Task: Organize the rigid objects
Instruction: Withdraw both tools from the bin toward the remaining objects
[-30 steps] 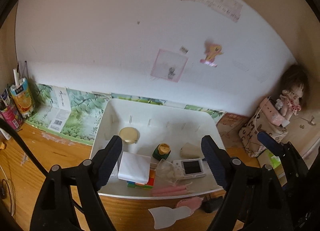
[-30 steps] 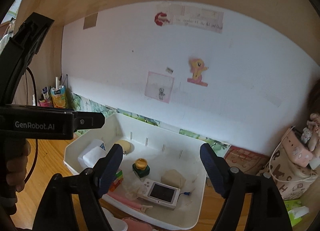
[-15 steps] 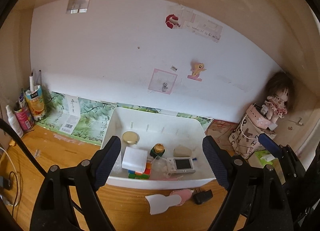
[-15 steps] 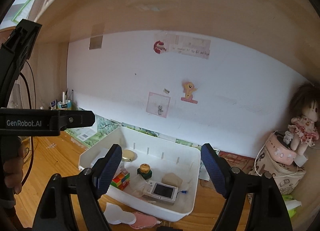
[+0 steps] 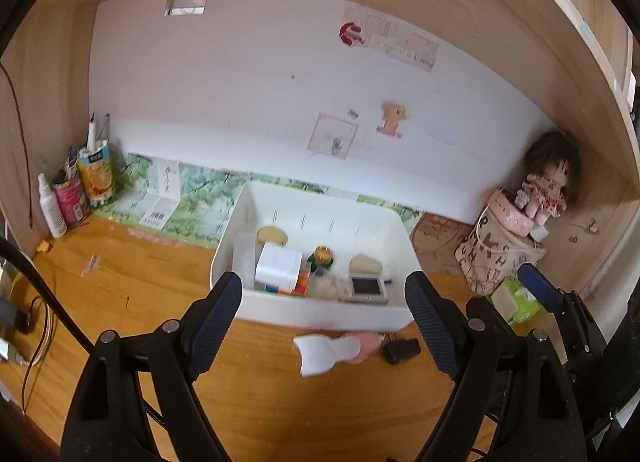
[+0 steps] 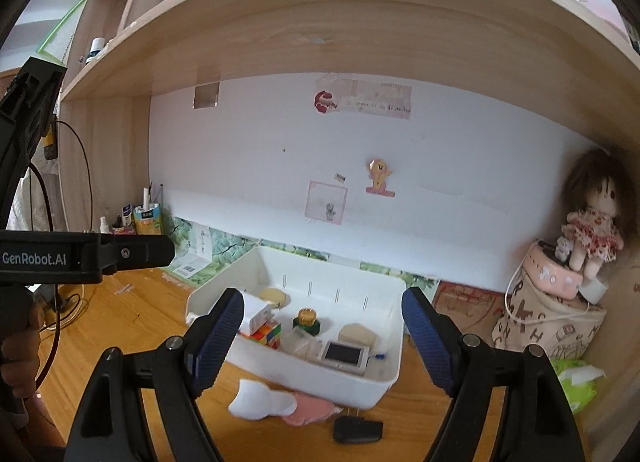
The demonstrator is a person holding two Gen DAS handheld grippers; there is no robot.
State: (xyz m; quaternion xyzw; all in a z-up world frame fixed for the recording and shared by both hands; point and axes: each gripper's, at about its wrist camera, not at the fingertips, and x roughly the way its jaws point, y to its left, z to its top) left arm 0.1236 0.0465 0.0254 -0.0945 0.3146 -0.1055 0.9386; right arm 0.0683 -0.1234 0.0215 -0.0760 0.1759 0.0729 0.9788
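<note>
Left wrist view looks down on a warm orange-brown wooden desk set inside a pale wood alcove, white back wall with a few stickers and a pink note stuck on it, and a strip of green leafy paper along the bottom edge. Far left corner has a spray bottle and a couple of juice cartons stuffed with pens; far right there's a doll sitting on a lettered fabric bag. The white bin sits mid-desk toward the far side, long axis running left to right, open side up. Inside I can make out a white box on top of a colour cube, a round tan lid, a small green jar with a gold cap, and a little screen gadget near the front right. On the desk just in front of the bin: a white-and-pink flat piece and a small black adapter next to it. Left gripper hovers over the near desk, jaws spread wide with nothing between them. Right gripper in its own view is the same deal, wide apart and empty, aimed at the bin from slightly to the right. A hand shows at the left edge there, holding the left gripper's handle.
</note>
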